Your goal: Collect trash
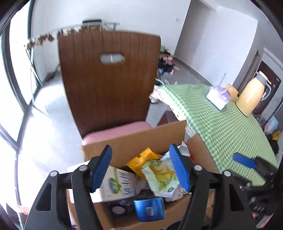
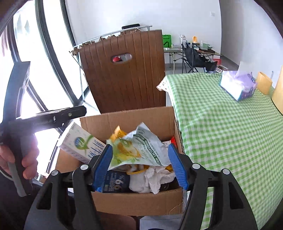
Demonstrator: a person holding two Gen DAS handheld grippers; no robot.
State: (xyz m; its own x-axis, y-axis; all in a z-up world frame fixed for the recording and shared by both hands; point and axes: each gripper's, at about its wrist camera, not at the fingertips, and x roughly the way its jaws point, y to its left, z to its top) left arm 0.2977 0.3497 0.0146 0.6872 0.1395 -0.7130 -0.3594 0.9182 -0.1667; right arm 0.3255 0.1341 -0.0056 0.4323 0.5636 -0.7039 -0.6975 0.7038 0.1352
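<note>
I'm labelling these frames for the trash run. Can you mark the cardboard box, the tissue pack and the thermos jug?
cardboard box (image 2: 138, 201), right wrist view, on its near front wall.
tissue pack (image 2: 237, 86), right wrist view, on its purple side.
thermos jug (image 1: 251, 97), left wrist view, on its yellow body.

White walls (image 2: 176, 16) and a pale grey floor (image 1: 53, 109), with bright daylight from tall dark-framed windows (image 2: 40, 44) at nine o'clock. A brown wooden chair (image 1: 109, 79) with a pink seat stands at twelve o'clock; a green-checked surface (image 2: 221, 123) fills three o'clock.
</note>
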